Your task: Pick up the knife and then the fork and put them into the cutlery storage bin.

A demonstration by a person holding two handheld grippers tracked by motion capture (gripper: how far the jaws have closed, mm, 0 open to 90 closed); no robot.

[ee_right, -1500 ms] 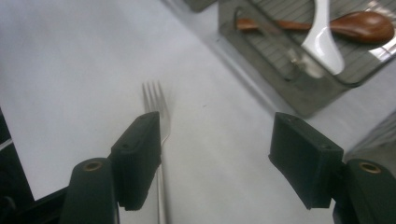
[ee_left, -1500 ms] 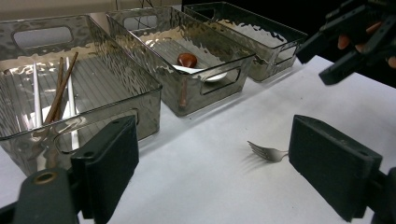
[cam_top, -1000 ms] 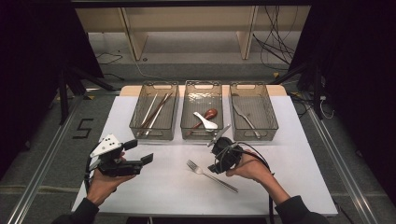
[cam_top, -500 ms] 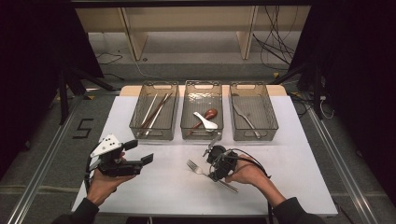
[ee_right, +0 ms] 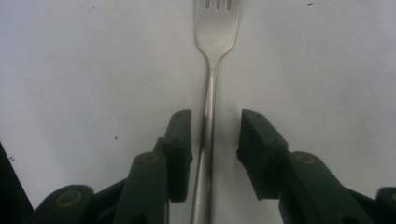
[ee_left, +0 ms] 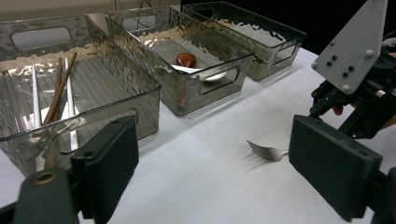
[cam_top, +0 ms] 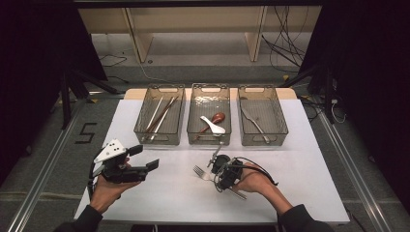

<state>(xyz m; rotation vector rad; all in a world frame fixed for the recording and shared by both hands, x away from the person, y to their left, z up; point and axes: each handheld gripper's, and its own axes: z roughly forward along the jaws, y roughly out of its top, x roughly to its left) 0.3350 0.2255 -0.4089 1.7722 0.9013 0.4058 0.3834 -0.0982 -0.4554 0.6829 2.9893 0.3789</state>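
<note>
A silver fork lies flat on the white table, tines pointing to the far left. My right gripper is low over its handle, pointing down. In the right gripper view the fork handle runs between the two black jaws of that gripper. It lies close to the left pad, with a gap to the right pad. The jaws have just been closing, and the pads do not press on the fork. My left gripper is held above the table's left front, open and empty. From it I see the fork tines.
Three clear bins stand in a row at the back. The left bin holds chopsticks, the middle bin a white spoon and a brown spoon, and the right bin a knife. Dark floor and cables surround the table.
My right gripper has come down and slightly left onto the fork, and its jaws have narrowed around the handle. The left gripper and the fork have stayed where they were.
</note>
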